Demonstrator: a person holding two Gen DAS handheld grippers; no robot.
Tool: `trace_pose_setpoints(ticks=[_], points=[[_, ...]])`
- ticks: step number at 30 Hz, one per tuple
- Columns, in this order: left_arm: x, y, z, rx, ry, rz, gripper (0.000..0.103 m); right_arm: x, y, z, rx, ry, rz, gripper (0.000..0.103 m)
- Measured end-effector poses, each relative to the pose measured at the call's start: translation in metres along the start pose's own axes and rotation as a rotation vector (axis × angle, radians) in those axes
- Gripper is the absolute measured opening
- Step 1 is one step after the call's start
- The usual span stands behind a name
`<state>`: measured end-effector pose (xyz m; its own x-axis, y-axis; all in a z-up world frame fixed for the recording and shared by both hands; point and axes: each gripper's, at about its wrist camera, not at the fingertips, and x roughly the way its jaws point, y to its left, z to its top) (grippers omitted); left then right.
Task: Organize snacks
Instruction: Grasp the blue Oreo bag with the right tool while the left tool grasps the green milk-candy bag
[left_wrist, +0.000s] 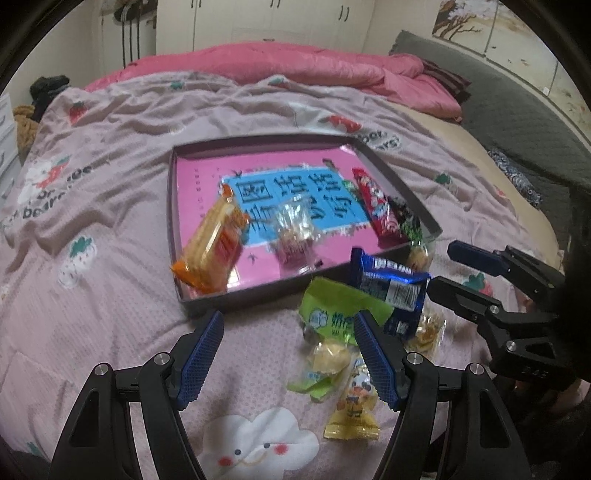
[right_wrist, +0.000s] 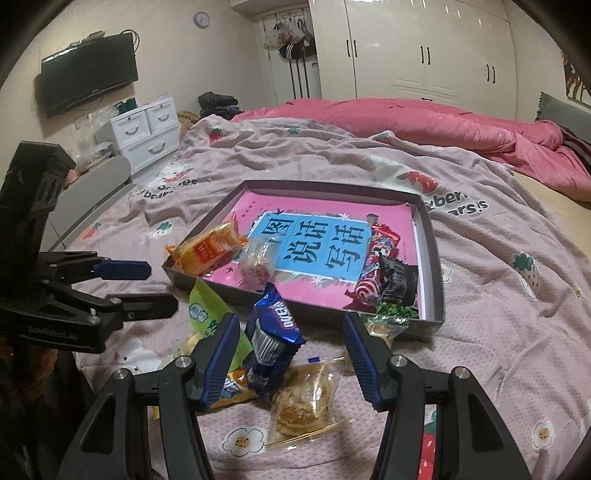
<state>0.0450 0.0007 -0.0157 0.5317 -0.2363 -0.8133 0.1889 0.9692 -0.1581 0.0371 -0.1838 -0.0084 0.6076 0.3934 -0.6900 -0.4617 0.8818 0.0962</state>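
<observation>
A shallow dark tray (left_wrist: 173, 206) (right_wrist: 430, 240) with a pink and blue book in its bottom lies on the bed. In it are an orange cracker pack (left_wrist: 210, 247) (right_wrist: 207, 249), a clear candy bag (left_wrist: 295, 229) (right_wrist: 256, 264), a red bar (left_wrist: 376, 206) (right_wrist: 380, 254) and a dark pack (right_wrist: 400, 280). Loose in front of the tray lie a blue Oreo pack (left_wrist: 391, 291) (right_wrist: 273, 332), a green pack (left_wrist: 336, 306) (right_wrist: 207, 306), yellow packs (left_wrist: 351, 410) and a clear cookie bag (right_wrist: 303, 402). My left gripper (left_wrist: 288, 354) (right_wrist: 159, 291) is open and empty. My right gripper (right_wrist: 288, 358) (left_wrist: 439, 269) is open above the Oreo pack.
The bed has a pink printed sheet (left_wrist: 110, 221) (right_wrist: 498, 295) and a bunched pink quilt (left_wrist: 314, 70) (right_wrist: 443, 122) at the back. White drawers (right_wrist: 147, 129) and a wall TV (right_wrist: 88, 77) stand at the left. A grey headboard (left_wrist: 517, 110) lies to the right.
</observation>
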Motion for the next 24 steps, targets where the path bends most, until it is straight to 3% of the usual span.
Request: trace_pose_setpoints(ticks=[18, 24], points=[[0.027, -0.013, -0.015, 0.018, 0.098, -0.036, 0.075, 0.002, 0.006, -0.006, -0.014, 0.028, 0.000, 0.058], [0.038, -0.010, -0.019, -0.020, 0.119, -0.055, 0.075, 0.007, 0.002, -0.007, 0.003, 0.039, 0.014, 0.058]])
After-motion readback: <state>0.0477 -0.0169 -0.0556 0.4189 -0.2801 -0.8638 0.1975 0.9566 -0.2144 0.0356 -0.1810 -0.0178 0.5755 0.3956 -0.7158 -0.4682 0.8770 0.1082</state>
